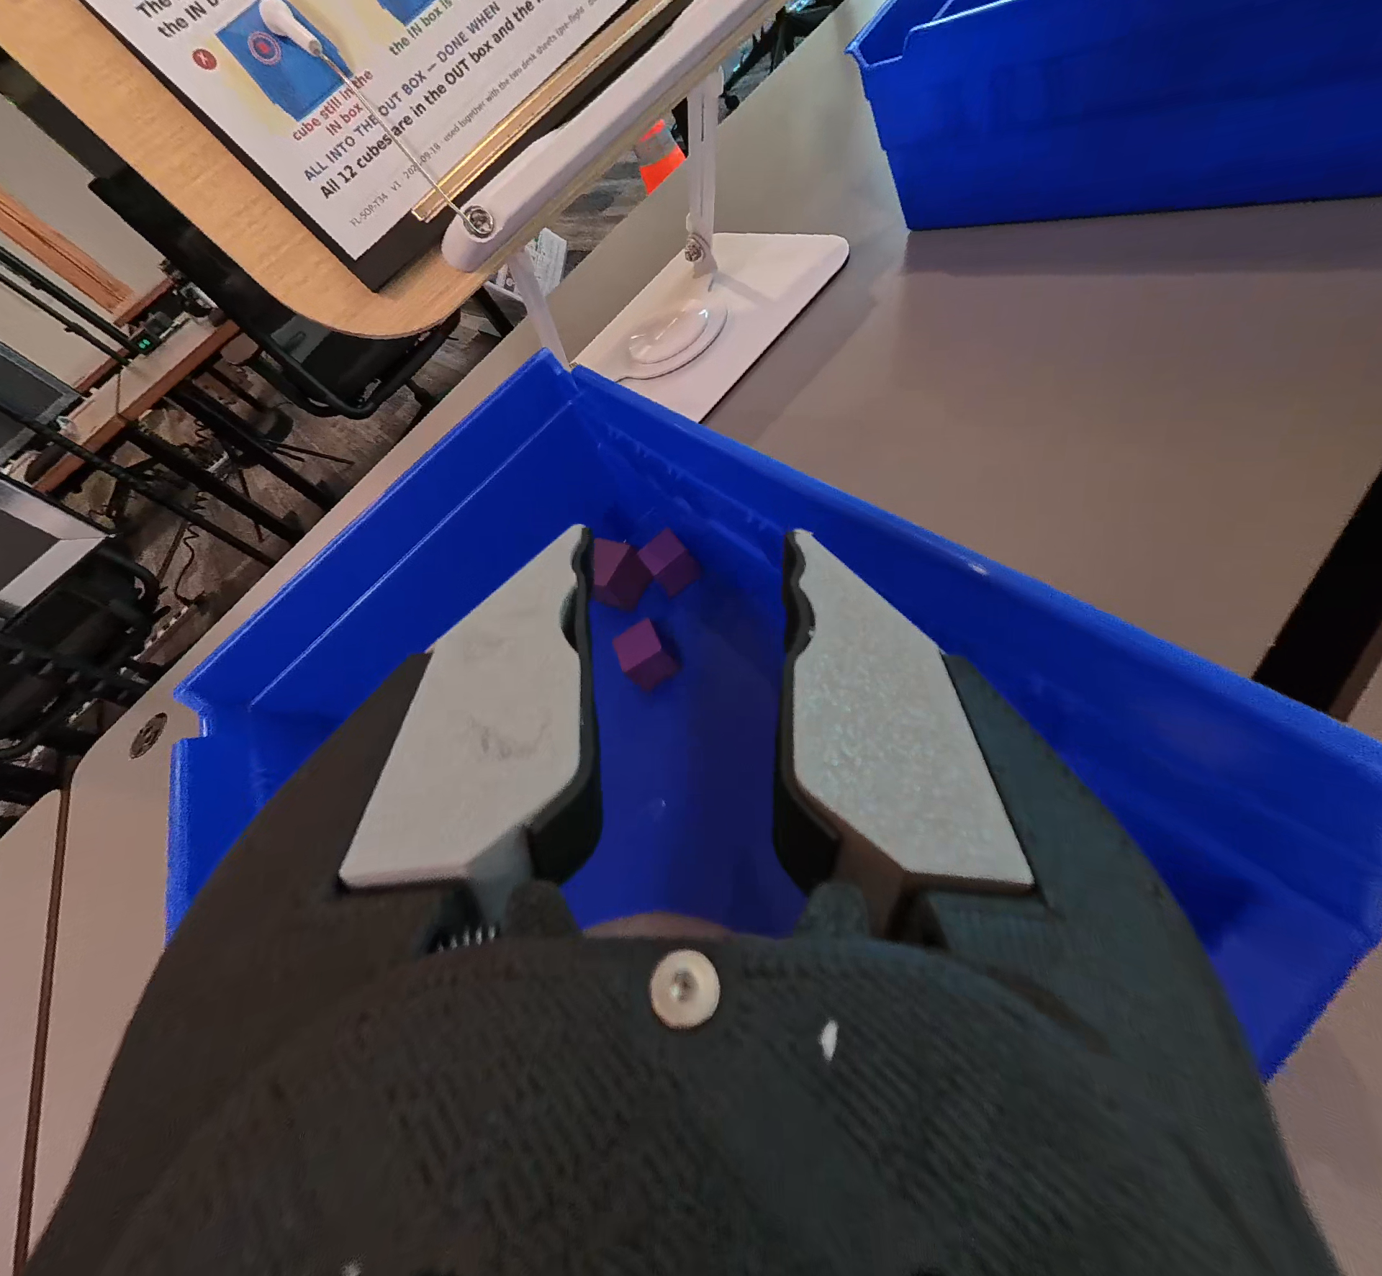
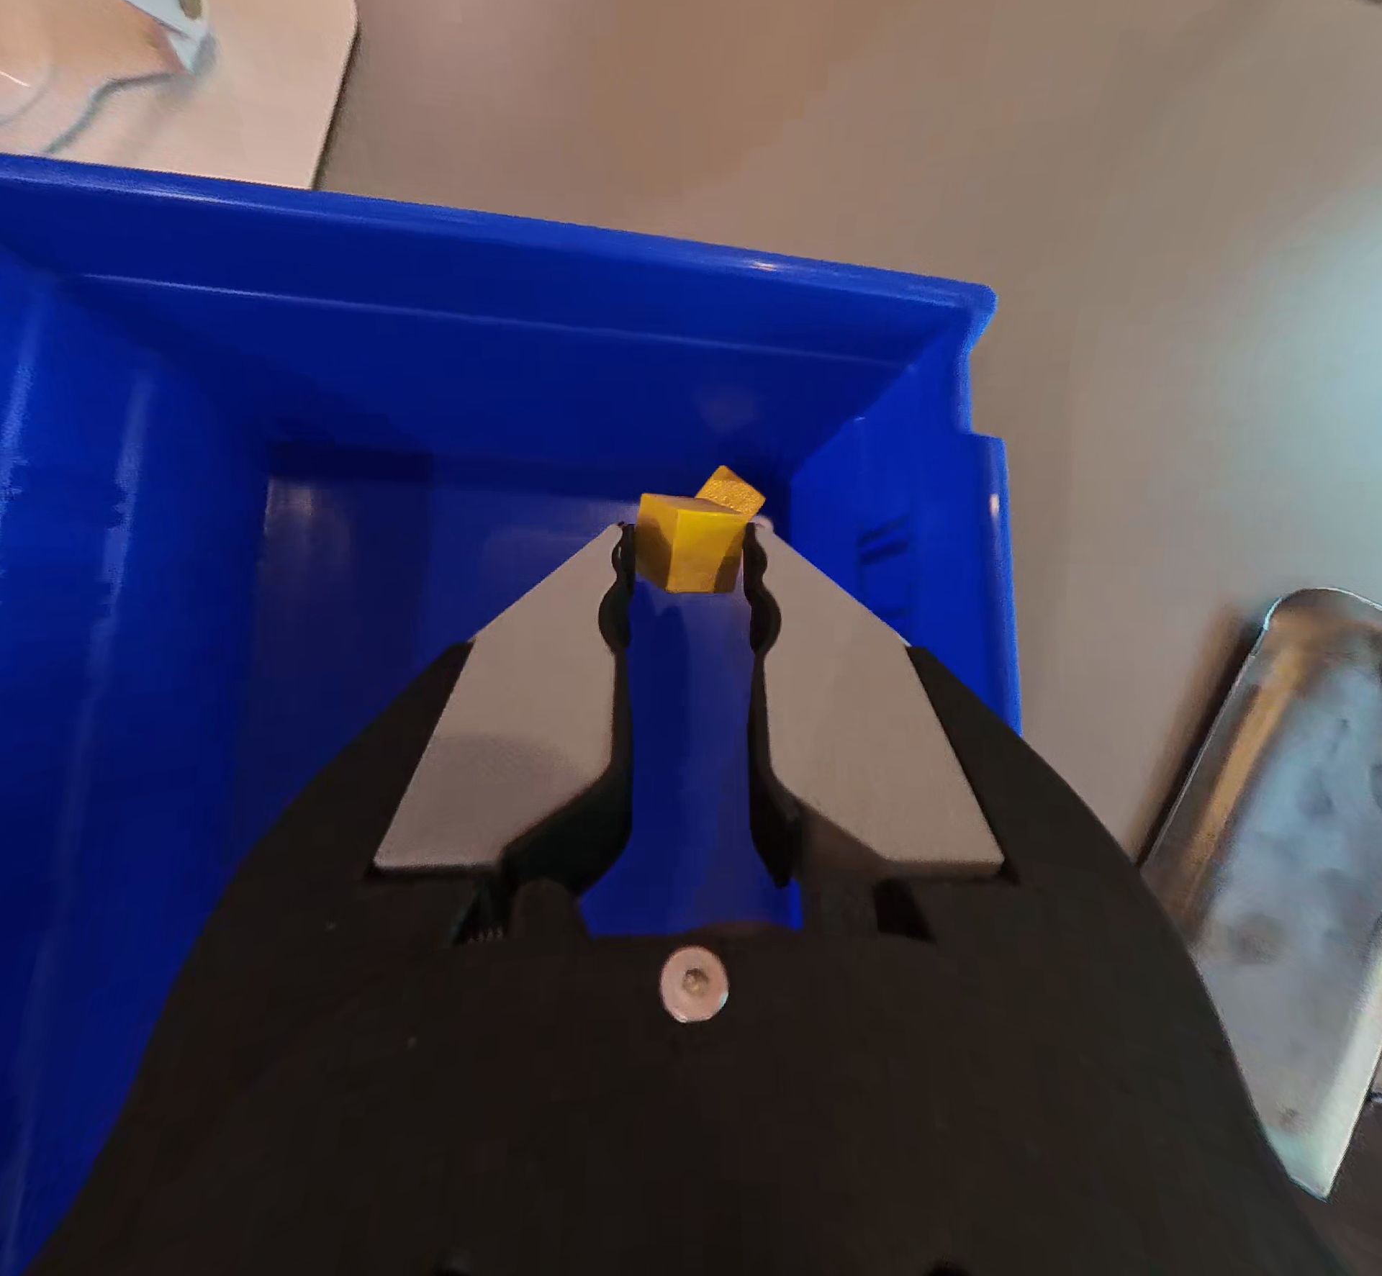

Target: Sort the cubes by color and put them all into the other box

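In the left wrist view my left gripper (image 1: 684,545) is open and empty above the far corner of a blue box (image 1: 419,560). Three purple cubes lie on its floor: two (image 1: 619,571) (image 1: 668,558) touching in the corner and one (image 1: 645,651) a little nearer. In the right wrist view my right gripper (image 2: 686,543) is shut on a yellow cube (image 2: 684,548) over the far right corner of a blue box (image 2: 478,313). A second yellow cube (image 2: 731,490) lies tilted in that corner just behind the held one.
A second blue box (image 1: 1122,111) stands at the far right on the grey table (image 1: 1047,380). A white stand (image 1: 718,298) (image 2: 172,44) holding a wooden board with an instruction sheet (image 1: 314,66) rises behind the near box. A shiny metal piece (image 2: 1286,866) lies to the right.
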`<state>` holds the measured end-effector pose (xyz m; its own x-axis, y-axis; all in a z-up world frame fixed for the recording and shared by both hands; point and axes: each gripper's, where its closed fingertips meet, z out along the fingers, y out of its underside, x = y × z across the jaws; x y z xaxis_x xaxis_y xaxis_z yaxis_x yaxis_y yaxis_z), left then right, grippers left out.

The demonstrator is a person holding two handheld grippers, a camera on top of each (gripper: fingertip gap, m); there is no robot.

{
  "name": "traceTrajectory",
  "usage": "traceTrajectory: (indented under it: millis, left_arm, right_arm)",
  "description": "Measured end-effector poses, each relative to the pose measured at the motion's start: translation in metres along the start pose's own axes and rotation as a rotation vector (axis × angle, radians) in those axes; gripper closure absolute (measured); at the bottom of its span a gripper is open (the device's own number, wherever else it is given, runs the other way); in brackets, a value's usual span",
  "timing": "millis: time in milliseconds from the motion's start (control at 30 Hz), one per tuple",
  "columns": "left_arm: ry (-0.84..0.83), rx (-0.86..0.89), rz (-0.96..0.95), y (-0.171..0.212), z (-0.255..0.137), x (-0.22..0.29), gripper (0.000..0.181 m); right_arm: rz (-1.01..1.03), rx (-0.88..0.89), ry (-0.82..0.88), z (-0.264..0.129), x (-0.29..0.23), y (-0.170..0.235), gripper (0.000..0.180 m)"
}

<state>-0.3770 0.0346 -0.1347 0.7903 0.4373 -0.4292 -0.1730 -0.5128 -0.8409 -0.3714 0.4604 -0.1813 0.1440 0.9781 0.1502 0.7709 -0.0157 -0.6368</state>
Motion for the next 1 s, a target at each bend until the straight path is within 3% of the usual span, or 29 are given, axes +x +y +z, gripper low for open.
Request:
traceTrajectory:
  millis: [167,233,333,467,667,767,867,1000]
  left_arm:
    - [0.005,-0.006,0.017,0.001,0.001,0.003,0.131]
    - [0.006,-0.011,0.015,0.002,0.002,0.003,0.131]
    - [0.014,-0.012,0.002,0.002,0.002,0.004,0.131]
    - [0.001,-0.015,0.0,0.002,0.002,0.001,0.131]
    - [-0.027,-0.025,-0.04,0.006,0.001,-0.008,0.131]
    - [-0.039,-0.04,-0.079,0.011,0.001,-0.014,0.131]
    - [-0.059,-0.052,-0.116,0.016,0.001,-0.022,0.131]
    - [-0.071,-0.063,-0.132,0.02,0.001,-0.027,0.131]
  right_arm:
    - [-0.036,-0.07,0.114,0.015,0.021,0.006,0.153]
    - [-0.029,-0.062,0.119,0.015,0.023,0.007,0.142]
    - [-0.022,-0.01,0.109,0.008,0.02,0.002,0.134]
    - [0.002,0.119,0.034,-0.018,0.0,-0.015,0.136]
    - [0.011,0.513,-0.283,-0.126,-0.106,-0.072,0.14]
    - [-0.023,0.652,-0.453,-0.166,-0.176,-0.074,0.141]
    - [-0.056,0.727,-0.603,-0.167,-0.242,-0.058,0.144]
    - [-0.163,0.702,-0.535,-0.116,-0.28,-0.028,0.146]
